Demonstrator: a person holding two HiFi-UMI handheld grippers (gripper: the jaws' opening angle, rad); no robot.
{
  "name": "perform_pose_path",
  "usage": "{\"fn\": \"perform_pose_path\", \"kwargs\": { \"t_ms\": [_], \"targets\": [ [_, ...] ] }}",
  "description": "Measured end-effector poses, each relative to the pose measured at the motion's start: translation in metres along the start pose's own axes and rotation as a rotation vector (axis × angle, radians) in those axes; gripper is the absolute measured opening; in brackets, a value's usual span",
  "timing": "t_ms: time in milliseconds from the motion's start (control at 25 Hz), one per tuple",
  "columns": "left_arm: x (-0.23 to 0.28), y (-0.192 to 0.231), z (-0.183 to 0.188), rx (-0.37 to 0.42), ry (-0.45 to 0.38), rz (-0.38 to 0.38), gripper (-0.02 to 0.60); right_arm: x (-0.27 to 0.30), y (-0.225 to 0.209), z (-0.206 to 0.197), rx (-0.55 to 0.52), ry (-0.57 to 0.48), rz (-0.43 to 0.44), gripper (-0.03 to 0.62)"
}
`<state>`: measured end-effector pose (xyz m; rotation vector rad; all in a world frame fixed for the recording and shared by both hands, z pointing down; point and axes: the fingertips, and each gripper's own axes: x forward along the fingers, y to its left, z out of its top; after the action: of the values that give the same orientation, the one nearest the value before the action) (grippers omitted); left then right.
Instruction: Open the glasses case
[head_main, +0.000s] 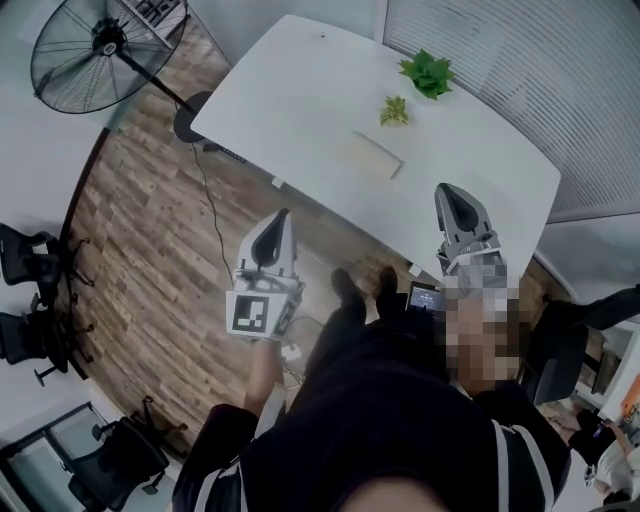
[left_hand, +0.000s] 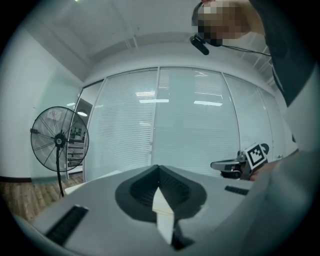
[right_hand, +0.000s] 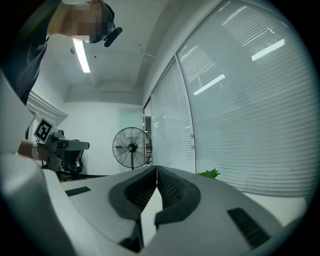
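A pale, flat glasses case lies closed on the white table, right of its middle. Both grippers hang in the air on my side of the table's near edge, well short of the case. My left gripper is over the wooden floor with its jaws shut and nothing between them. My right gripper is at the table's near right edge, also shut and empty. In the left gripper view the jaw tips meet, and the right gripper shows at the right. In the right gripper view the case is hidden behind the jaws.
Two small green plants stand on the table beyond the case. A black pedestal fan stands at the table's far left, its cable running over the wooden floor. Office chairs line the left wall. Window blinds are behind the table.
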<state>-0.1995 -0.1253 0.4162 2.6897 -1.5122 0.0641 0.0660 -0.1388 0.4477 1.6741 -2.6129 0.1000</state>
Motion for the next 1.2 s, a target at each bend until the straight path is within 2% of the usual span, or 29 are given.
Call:
{"fn": "perform_pose_path", "kwargs": {
  "t_ms": [200,400,440,480,520,640,760,880,1080,1200],
  "targets": [
    [0.021,-0.002,0.004,0.005,-0.011,-0.012,-0.002,0.021,-0.021,-0.008,0.011,-0.002,0.0,0.015],
    [0.024,-0.01,0.001,0.013,0.044,0.017,-0.002,0.04,-0.027,-0.025,0.002,-0.002,0.048,0.018],
    [0.025,-0.013,0.006,-0.002,0.037,0.018,-0.002,0.045,-0.028,-0.03,0.002,-0.005,0.063,0.057],
    [0.027,-0.017,0.014,-0.014,0.022,0.013,-0.002,0.051,-0.029,-0.036,0.003,-0.005,0.075,0.169],
    [0.03,-0.022,0.022,-0.013,0.013,0.005,-0.002,0.057,-0.031,-0.045,-0.002,0.001,0.083,0.19],
    [0.034,-0.032,0.026,0.021,0.022,-0.001,-0.002,0.072,-0.037,-0.076,-0.052,0.054,0.097,0.19],
    [0.033,-0.03,0.028,0.012,0.016,0.026,-0.002,0.083,-0.043,-0.093,-0.101,0.099,0.122,0.19],
    [0.032,-0.024,0.022,0.025,0.021,0.053,-0.002,0.098,-0.043,-0.117,-0.218,0.173,0.165,0.19],
    [0.026,-0.022,0.015,0.024,0.043,0.082,-0.002,0.116,-0.025,-0.191,-0.619,0.35,0.313,0.19],
    [0.024,-0.017,0.012,0.028,0.053,0.102,-0.002,0.126,-0.011,-0.227,-0.765,0.406,0.398,0.19]
  ]
}}
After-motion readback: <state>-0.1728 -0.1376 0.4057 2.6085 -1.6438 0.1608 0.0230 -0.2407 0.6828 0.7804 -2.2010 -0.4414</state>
